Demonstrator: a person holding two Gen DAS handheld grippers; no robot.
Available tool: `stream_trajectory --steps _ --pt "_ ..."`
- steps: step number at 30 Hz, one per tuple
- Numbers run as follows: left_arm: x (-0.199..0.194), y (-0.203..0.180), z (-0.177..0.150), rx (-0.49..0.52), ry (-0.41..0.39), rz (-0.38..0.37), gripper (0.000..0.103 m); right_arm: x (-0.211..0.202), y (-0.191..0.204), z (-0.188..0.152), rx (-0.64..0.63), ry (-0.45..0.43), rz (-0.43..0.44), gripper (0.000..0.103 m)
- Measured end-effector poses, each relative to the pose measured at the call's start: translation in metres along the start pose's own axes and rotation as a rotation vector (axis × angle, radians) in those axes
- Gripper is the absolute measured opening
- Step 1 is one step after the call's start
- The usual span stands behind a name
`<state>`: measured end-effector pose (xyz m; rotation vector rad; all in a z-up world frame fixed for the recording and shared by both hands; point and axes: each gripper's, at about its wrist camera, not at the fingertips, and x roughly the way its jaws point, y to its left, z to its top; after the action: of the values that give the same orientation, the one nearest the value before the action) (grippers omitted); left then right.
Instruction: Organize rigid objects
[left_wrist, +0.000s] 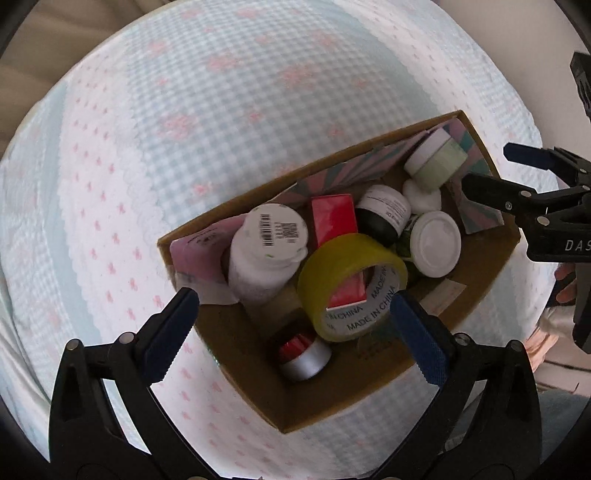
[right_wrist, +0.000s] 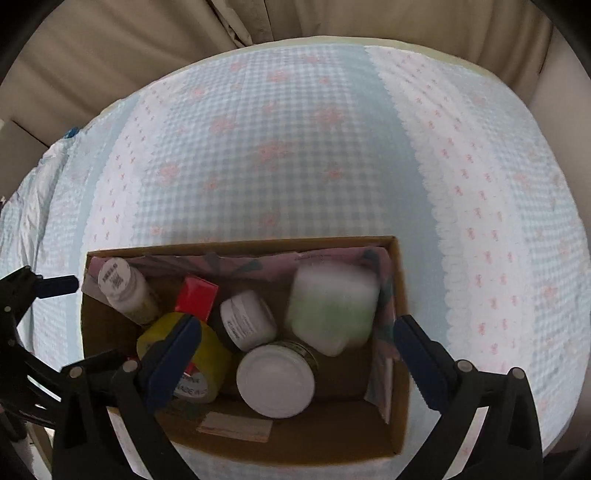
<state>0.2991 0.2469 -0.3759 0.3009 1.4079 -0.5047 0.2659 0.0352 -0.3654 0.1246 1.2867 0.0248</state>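
Note:
An open cardboard box sits on the bed. It holds a white bottle, a yellow tape roll, a red box, a black-and-white jar, a white-lidded jar, a green jar that looks blurred, and a red-and-silver spool. My left gripper is open and empty above the box. My right gripper is open and empty above the box's right half.
A checked blue-and-pink bedspread covers the bed. Beige curtains hang behind it. The box is lined with patterned paper.

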Motion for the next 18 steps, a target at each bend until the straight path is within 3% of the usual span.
stream_trajectory --steps 18 --pt "-0.084 -0.026 -0.044 -0.108 -0.147 0.007 0.103 -0.072 0.000 -0.031 0.010 -0.066 -0.004 0.103"
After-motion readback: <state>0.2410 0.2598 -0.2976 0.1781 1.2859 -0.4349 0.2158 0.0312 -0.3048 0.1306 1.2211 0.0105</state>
